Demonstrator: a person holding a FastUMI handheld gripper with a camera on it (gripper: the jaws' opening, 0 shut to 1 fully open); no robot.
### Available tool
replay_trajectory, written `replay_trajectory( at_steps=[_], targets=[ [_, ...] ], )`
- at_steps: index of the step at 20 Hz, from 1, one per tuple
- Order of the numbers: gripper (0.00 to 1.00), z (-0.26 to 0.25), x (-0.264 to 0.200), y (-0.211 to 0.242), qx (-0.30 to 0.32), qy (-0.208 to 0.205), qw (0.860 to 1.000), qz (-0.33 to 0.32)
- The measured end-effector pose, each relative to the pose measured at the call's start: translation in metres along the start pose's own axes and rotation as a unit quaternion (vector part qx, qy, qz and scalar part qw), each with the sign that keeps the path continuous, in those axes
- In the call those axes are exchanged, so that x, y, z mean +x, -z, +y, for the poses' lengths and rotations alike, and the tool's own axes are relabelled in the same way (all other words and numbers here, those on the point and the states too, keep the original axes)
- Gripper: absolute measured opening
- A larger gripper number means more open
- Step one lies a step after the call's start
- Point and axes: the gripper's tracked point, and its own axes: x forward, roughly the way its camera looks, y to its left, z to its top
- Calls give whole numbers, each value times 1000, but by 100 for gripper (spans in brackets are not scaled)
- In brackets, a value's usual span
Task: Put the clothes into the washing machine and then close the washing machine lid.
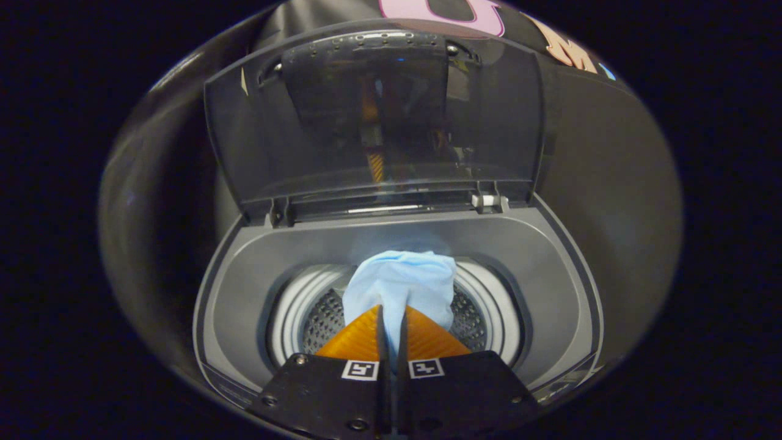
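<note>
Close overhead view down into open washing machine [397, 244] drum.

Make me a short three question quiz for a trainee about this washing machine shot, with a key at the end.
1. True or false: the washing machine lid stands open behind the drum.
2. What does the gripper hold between its orange fingers?
A. a dark towel
B. a light blue cloth
C. nothing
3. Fill in: the cloth hangs over the perforated ______ of the washing machine.

Key:
1. True. The lid is tilted up at the back.
2. B. Both fingers press on the light blue cloth.
3. Drum.
</note>
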Motion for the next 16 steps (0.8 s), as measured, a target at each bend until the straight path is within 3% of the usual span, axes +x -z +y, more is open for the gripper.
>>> replay_trajectory(
  at_steps=[5, 10, 13, 16],
  targets=[
    [7, 0, 5, 12, 7, 4, 1000, 28],
    [19, -3, 5, 12, -19, 22, 999, 33],
    [35, -7, -3, 5, -31, 35, 999, 23],
    [63, -14, -13, -7, -40, 48, 998, -1]
  ],
)
